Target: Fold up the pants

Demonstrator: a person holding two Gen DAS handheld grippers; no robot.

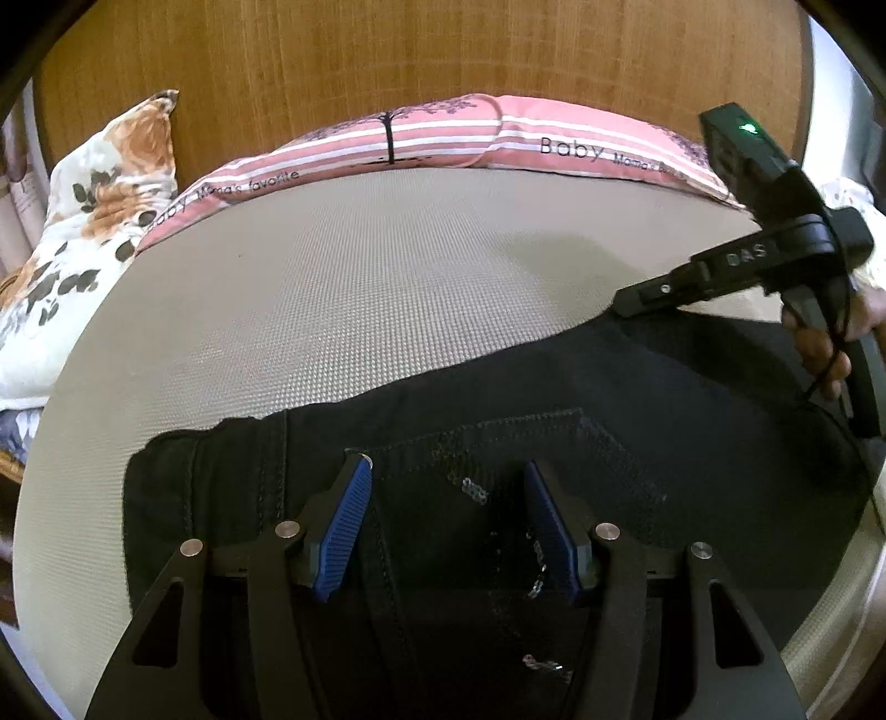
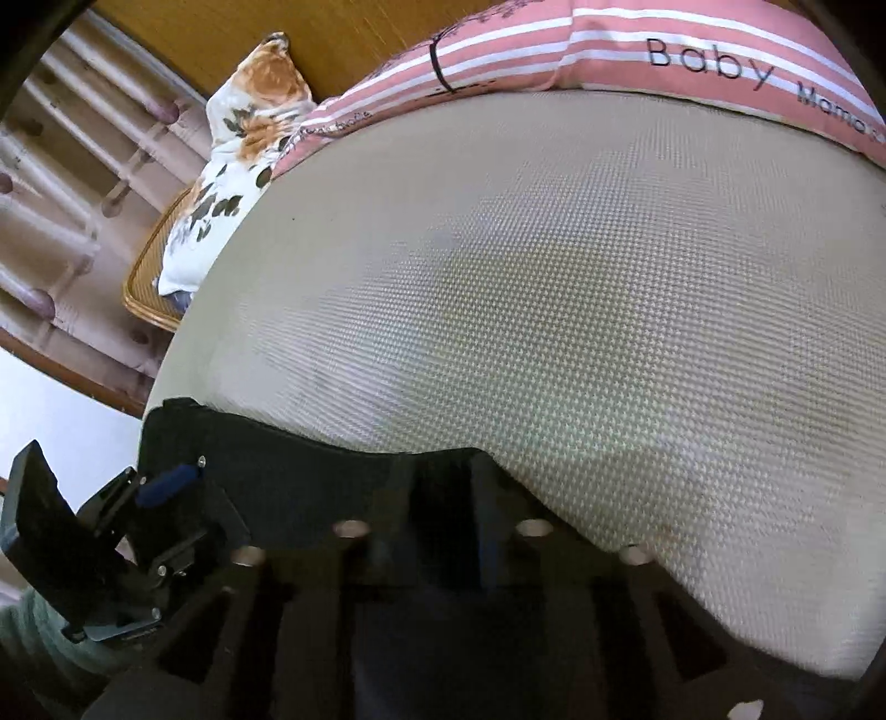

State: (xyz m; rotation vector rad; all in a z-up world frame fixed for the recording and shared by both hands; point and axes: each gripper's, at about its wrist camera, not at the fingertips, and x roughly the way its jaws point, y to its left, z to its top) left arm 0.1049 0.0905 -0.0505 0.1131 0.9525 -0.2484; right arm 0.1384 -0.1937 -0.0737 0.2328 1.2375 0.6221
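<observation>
Black pants (image 1: pixel 554 399) with a sequined back pocket lie on the beige mat (image 1: pixel 360 288). My left gripper (image 1: pixel 446 471) is open, its blue pads (image 1: pixel 343 526) spread just above the pocket area, holding nothing. My right gripper shows in the left wrist view (image 1: pixel 626 307), its fingers at the far edge of the pants; whether they hold the cloth is unclear. In the right wrist view the pants (image 2: pixel 310 476) show as a dark band, and my right gripper (image 2: pixel 443 509) is blurred against them. The left gripper (image 2: pixel 166 482) appears at lower left.
A pink striped pillow (image 1: pixel 498 133) lies along the far edge of the mat before a wooden headboard (image 1: pixel 415 50). A floral cushion (image 1: pixel 88 221) sits at the left on a wicker surface (image 2: pixel 149 277). The mat's front right edge (image 1: pixel 830 626) is close.
</observation>
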